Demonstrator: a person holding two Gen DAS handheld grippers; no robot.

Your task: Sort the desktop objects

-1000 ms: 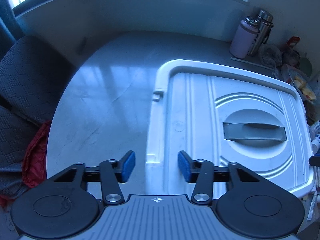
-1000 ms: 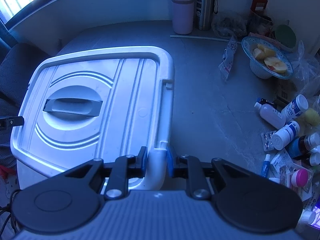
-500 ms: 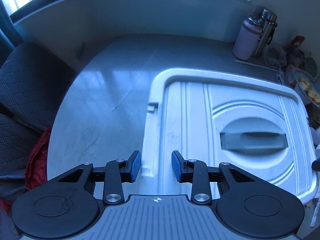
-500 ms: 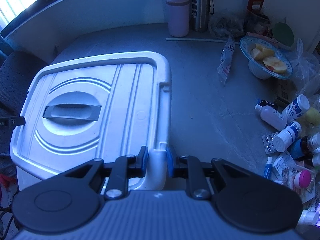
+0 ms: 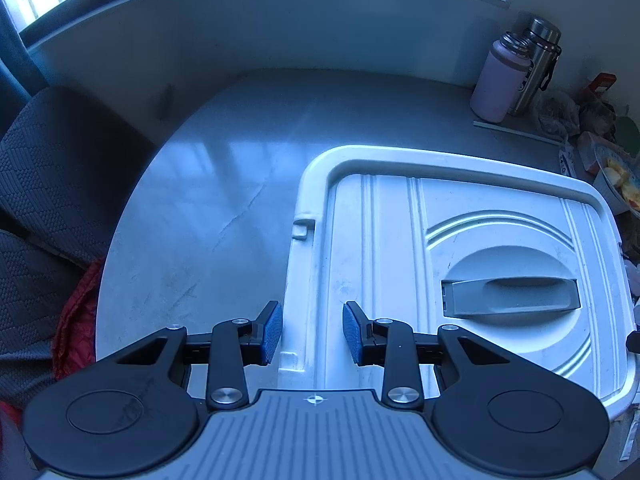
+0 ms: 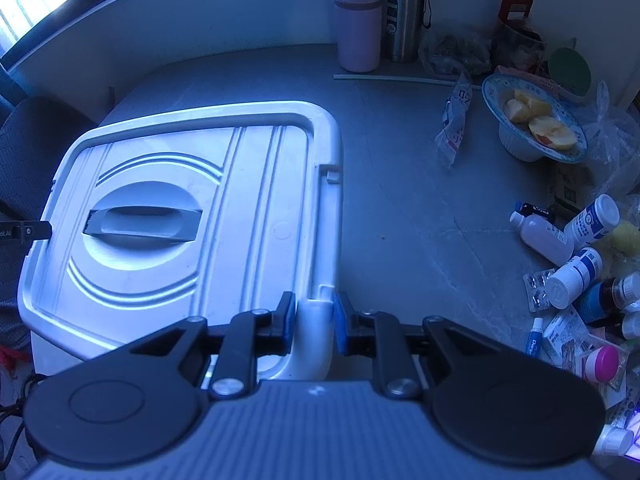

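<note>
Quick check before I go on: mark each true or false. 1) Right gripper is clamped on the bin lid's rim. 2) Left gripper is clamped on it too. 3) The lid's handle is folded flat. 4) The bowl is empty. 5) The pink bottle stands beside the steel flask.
1) True: the right gripper is shut on the lid rim.
2) False: the left gripper straddles the rim, open.
3) True: the handle lies flat.
4) False: the bowl holds fruit pieces.
5) True: pink bottle, steel flask.

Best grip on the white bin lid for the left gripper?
Grip the lid by its raised left rim, coming from the near edge. The open left gripper already straddles it; the right gripper clamps the opposite rim the same way. The recessed grey handle looks too flush.
</note>
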